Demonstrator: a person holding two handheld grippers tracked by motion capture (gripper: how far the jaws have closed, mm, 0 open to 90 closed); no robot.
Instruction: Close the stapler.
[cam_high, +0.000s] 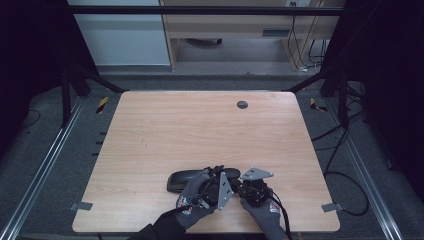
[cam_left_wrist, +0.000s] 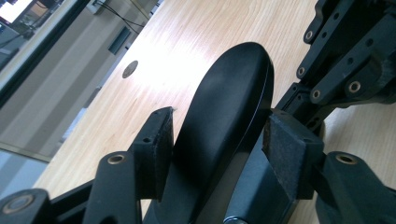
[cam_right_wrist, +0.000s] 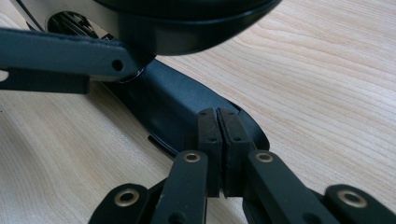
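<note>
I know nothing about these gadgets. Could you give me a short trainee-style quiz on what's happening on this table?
1. True or false: the jaws of the right gripper are spread wide apart.
2. What stands between the jaws of the left gripper? A) a white cup B) the raised lid of the black oval hard-shell case C) nothing
3. What surface does the case lie on?

Key: 1 false, the pads meet. 2 B. 3 the light wooden table.
</note>
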